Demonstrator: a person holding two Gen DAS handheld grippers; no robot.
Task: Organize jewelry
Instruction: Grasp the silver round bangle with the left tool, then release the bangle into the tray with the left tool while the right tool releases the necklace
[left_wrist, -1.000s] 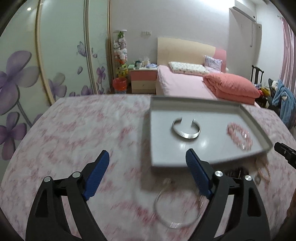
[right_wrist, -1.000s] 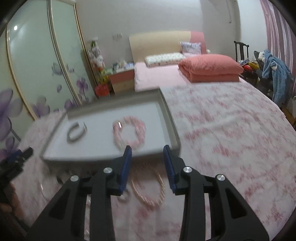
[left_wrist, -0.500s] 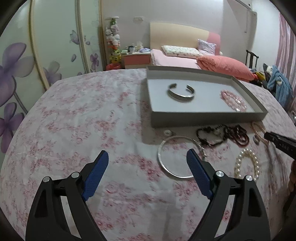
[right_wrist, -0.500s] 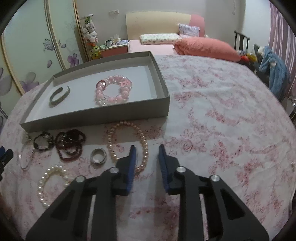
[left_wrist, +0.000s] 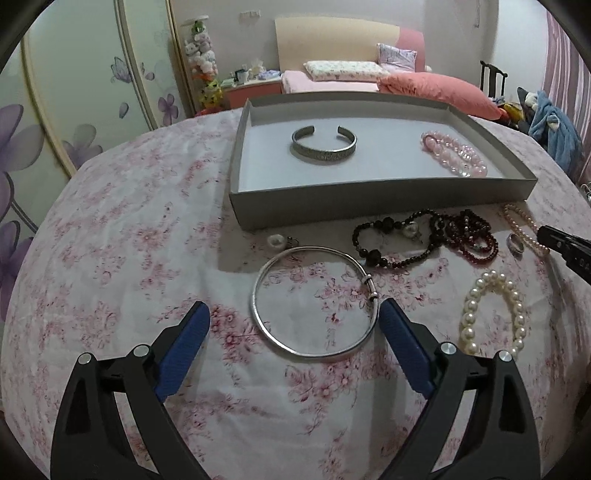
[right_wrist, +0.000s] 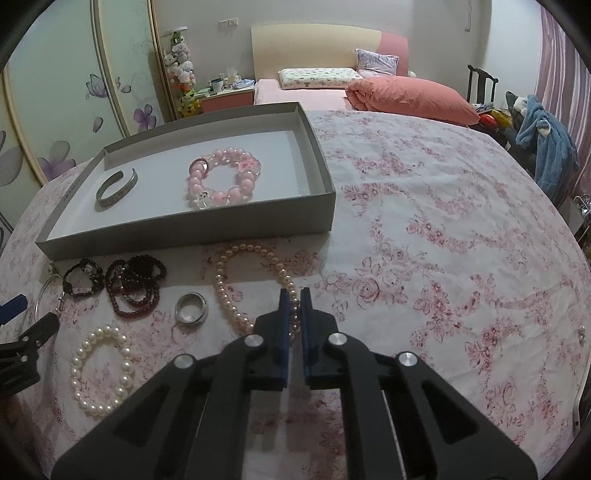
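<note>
A grey tray (left_wrist: 369, 199) (right_wrist: 184, 236) holds a silver cuff (left_wrist: 324, 144) (right_wrist: 116, 188) and a pink bead bracelet (left_wrist: 454, 153) (right_wrist: 223, 177). In front of it lie a thin silver bangle (left_wrist: 314, 302), dark bead bracelets (left_wrist: 424, 236) (right_wrist: 133, 284), a silver ring (right_wrist: 191, 307), a white pearl bracelet (left_wrist: 493, 314) (right_wrist: 101, 369) and a pink pearl strand (right_wrist: 255, 280). My left gripper (left_wrist: 293, 325) is open, just short of the bangle. My right gripper (right_wrist: 294, 295) is nearly closed around the near side of the pink pearl strand.
The jewelry lies on a pink floral cloth (right_wrist: 443, 258) over a round table. A small pearl earring (left_wrist: 275, 240) sits by the tray's near left corner. A bed (left_wrist: 369, 77), a flowered wardrobe and a chair stand beyond.
Both grippers have pulled back from the tray and dropped toward the cloth. The right jaws have narrowed around the pink pearl strand. The left jaws stayed open, now at the bangle.
</note>
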